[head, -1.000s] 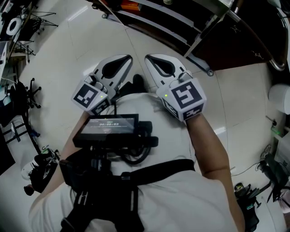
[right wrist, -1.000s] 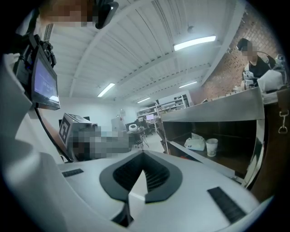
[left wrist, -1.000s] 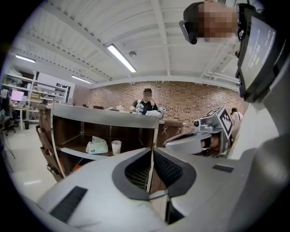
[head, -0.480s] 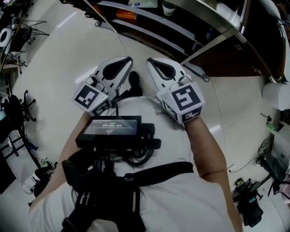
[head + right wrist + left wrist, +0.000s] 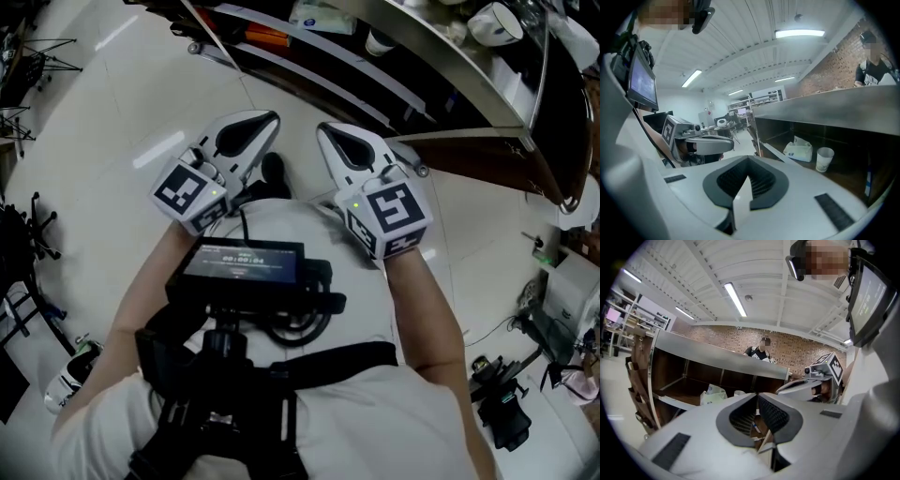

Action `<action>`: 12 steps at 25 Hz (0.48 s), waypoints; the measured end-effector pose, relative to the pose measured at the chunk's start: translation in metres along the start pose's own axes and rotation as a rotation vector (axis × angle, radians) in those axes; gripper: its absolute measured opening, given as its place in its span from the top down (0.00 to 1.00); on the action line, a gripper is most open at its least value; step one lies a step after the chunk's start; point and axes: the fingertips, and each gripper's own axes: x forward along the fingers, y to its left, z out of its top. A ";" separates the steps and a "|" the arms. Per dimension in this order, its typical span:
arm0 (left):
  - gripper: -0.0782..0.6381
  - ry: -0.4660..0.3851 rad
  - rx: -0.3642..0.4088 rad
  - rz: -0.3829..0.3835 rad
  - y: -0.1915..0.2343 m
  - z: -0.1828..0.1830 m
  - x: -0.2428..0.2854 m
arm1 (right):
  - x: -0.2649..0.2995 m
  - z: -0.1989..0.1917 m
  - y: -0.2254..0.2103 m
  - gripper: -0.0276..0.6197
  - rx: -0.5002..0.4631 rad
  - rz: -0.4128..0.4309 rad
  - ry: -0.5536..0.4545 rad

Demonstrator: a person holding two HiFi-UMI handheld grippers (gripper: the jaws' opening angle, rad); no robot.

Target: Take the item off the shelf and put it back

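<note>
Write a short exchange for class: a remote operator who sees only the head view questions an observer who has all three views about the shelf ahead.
Operator: From above I only glimpse the shelf's edge. What is on it?
Observer: The right gripper view shows a paper cup standing upright on the shelf, just right of a white tissue pack.
Operator: Is anyone on the far side of the shelf?
Observer: Yes. The left gripper view shows a person standing behind its top.
</note>
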 end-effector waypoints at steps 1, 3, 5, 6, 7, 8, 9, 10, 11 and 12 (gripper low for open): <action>0.86 -0.001 -0.002 -0.008 0.007 0.002 -0.002 | 0.007 0.002 0.000 0.95 0.001 -0.007 0.006; 0.86 -0.003 -0.006 -0.020 0.022 0.006 -0.005 | 0.021 0.006 0.002 0.95 0.000 -0.017 0.017; 0.86 -0.002 -0.003 -0.028 0.037 0.008 -0.008 | 0.034 0.010 0.004 0.95 -0.004 -0.023 0.025; 0.86 -0.002 0.002 -0.031 0.044 0.009 -0.010 | 0.041 0.012 0.005 0.95 -0.006 -0.025 0.029; 0.86 -0.001 0.009 -0.033 0.051 0.010 -0.011 | 0.048 0.014 0.005 0.95 -0.009 -0.025 0.032; 0.86 -0.001 0.015 -0.032 0.058 0.010 -0.012 | 0.054 0.016 0.006 0.95 -0.011 -0.026 0.033; 0.86 0.002 0.019 -0.029 0.065 0.011 -0.014 | 0.060 0.019 0.007 0.95 -0.013 -0.025 0.031; 0.86 0.009 0.021 -0.025 0.071 0.011 -0.015 | 0.066 0.022 0.007 0.95 -0.015 -0.023 0.028; 0.86 0.020 0.018 -0.020 0.075 0.013 -0.015 | 0.071 0.026 0.008 0.95 -0.016 -0.020 0.023; 0.86 0.032 0.014 -0.018 0.078 0.016 -0.015 | 0.075 0.029 0.009 0.95 -0.017 -0.017 0.018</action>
